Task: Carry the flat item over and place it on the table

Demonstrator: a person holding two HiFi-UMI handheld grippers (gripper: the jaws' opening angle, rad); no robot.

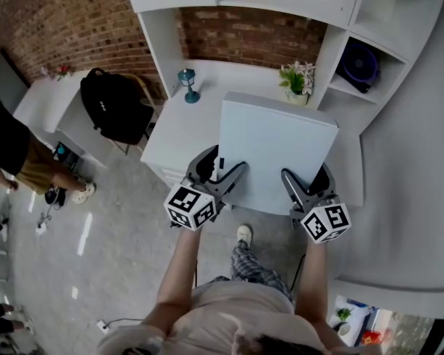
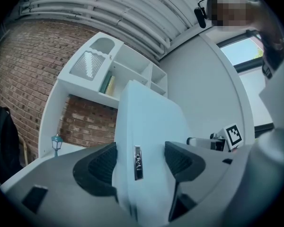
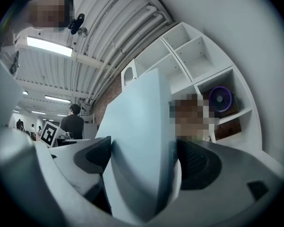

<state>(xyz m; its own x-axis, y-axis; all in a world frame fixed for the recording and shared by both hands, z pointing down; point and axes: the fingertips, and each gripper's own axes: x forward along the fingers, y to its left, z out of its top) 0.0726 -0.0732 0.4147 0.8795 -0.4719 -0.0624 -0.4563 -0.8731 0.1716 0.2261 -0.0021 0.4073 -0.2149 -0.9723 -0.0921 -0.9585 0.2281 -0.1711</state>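
A flat pale grey laptop (image 1: 275,151) is held level above the near edge of a white table (image 1: 181,128). My left gripper (image 1: 223,177) is shut on its near left edge, my right gripper (image 1: 305,183) on its near right edge. In the left gripper view the laptop (image 2: 146,126) stands edge-on between both pads, a small metal logo plate (image 2: 137,162) facing the camera. In the right gripper view the laptop (image 3: 137,126) fills the gap between the dark pads.
On the table stand a small teal lantern (image 1: 189,85) and a potted plant (image 1: 297,81). White shelving (image 1: 370,35) holds a purple fan (image 1: 359,65). A chair with a black backpack (image 1: 115,103) is on the left, near a standing person (image 1: 15,157).
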